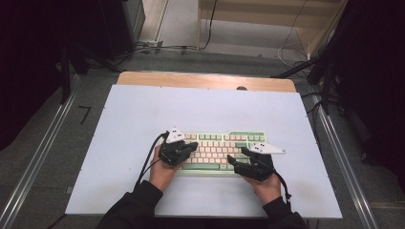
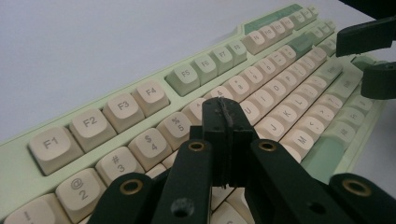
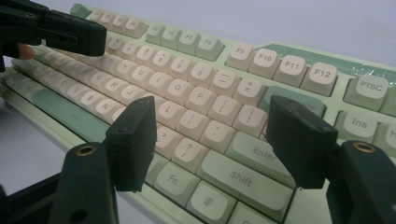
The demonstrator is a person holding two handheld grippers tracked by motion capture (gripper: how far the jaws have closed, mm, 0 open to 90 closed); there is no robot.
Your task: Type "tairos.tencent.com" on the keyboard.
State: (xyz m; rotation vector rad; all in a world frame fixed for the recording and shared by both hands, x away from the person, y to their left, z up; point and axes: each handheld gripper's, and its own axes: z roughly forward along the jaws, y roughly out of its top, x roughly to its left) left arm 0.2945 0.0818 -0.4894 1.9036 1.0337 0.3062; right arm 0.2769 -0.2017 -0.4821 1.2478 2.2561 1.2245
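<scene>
One keyboard [image 1: 217, 151], mint-green case with cream keycaps, lay at the centre of the pale worktop [image 1: 129, 119], long side facing me.

Two tools over it. Left tool [image 1: 193, 145]: I held it at the keyboard's 9 o'clock end, jaws pressed together with nothing between them; in the left gripper view its closed tip [image 2: 223, 122] hung over the number and upper letter rows, near the 5 and 6 keys, and whether it touched a cap I could not tell. Right tool [image 1: 237, 157]: I held it at the keyboard's 4 o'clock corner, jaws standing apart and empty; in the right gripper view they straddled the L, semicolon and Enter area [image 3: 210, 126], raised over the caps.

Step in hand, as I judged it: pressing a key with the closed left tip. To do it well I would come straight down on the middle of one cap, keep the tip off its neighbours, press lightly, and lift clear. The open right tool could rest on the case edge at 3 o'clock to stop the keyboard sliding.
</scene>
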